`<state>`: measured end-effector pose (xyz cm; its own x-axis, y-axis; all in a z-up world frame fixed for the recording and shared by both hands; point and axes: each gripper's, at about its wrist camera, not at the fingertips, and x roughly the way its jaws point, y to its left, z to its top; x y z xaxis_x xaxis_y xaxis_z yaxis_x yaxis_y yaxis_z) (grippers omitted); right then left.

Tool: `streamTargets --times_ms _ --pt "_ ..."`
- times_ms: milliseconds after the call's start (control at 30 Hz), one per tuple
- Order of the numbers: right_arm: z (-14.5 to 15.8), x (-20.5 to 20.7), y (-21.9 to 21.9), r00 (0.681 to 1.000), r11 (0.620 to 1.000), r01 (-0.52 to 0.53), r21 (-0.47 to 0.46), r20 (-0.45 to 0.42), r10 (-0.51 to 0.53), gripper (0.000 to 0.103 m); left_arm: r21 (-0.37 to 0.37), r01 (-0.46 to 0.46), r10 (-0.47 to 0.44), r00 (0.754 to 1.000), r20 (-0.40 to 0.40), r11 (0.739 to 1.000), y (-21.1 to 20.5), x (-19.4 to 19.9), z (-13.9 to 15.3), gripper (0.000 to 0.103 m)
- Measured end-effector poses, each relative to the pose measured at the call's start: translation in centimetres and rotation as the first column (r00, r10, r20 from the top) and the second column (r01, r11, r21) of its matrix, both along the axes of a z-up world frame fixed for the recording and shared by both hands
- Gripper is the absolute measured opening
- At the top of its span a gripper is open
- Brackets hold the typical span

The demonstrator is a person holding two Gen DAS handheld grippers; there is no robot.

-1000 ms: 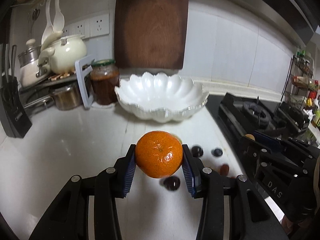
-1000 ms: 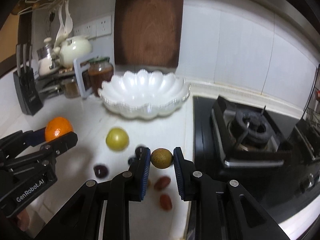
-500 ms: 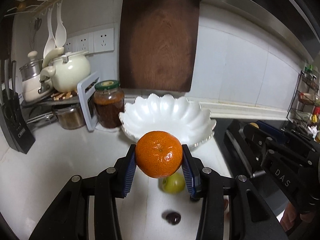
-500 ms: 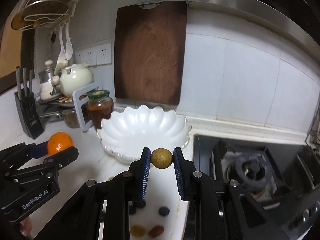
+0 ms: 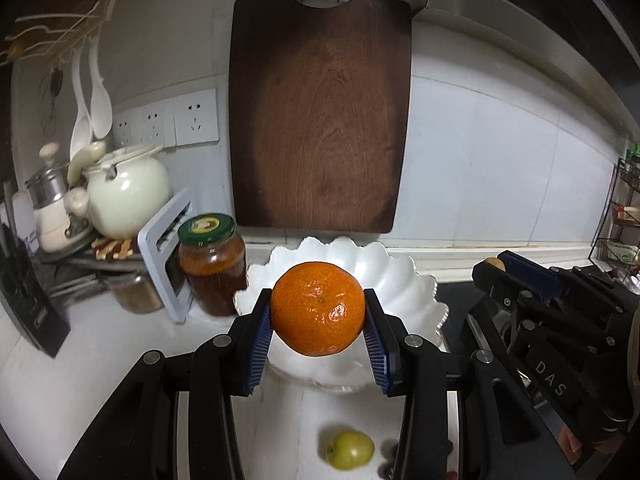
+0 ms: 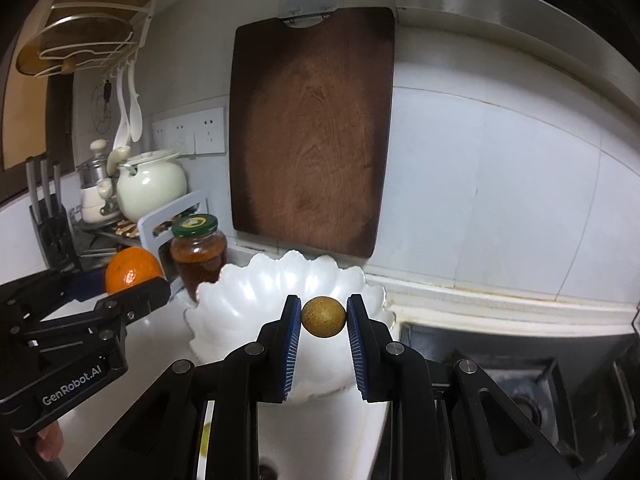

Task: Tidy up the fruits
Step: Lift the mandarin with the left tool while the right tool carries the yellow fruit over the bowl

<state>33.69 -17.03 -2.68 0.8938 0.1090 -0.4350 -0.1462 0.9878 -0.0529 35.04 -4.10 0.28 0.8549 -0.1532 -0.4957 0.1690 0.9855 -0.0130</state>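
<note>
The right gripper [image 5: 494,266] shows in the left wrist view only from the side at 3 o'clock, its small fruit a mere sliver at the fingertips. The countertop [image 5: 100,360] below is largely blocked by the black gripper frames. At 6 o'clock a yellow-green fruit [image 5: 350,449] lies on it, blurred, with dark shapes at its right that cannot be made out. In the right wrist view a fingertip peeks out at 8 o'clock under the left gripper's handle, cut by the edge.

The left gripper [image 5: 318,322] has its ribbed blue pads clamped on a round, pebbly-skinned orange [image 5: 318,308], held up in front of the white bowl [image 5: 400,276]. The right gripper's pads are pressed on a small, speckled brownish-green round fruit [image 6: 323,316], likewise raised before the bowl. The bowl is glossy, with a scalloped, petal-like rim, and sits on the counter against the wall. Behind it at 12 o'clock hangs a dark wooden cutting board [image 5: 320,120] with rounded corners. At 9 o'clock of the bowl stands a glass jar [image 5: 211,264] with a green lid and amber contents.
</note>
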Motion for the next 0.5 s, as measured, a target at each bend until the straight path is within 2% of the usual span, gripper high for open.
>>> streamTargets --times_ms 267,500 --pt "-0.4 5.6 -0.1 0.998 0.999 -0.012 -0.034 -0.056 0.01 0.025 0.014 0.003 -0.002 0.996 -0.092 1.0 0.0 5.9 -0.6 0.042" --pt "-2.2 11.0 0.1 0.983 0.999 -0.029 -0.036 -0.182 0.022 0.025 0.025 -0.01 0.014 0.981 -0.196 1.0 0.3 10.9 -2.3 0.042"
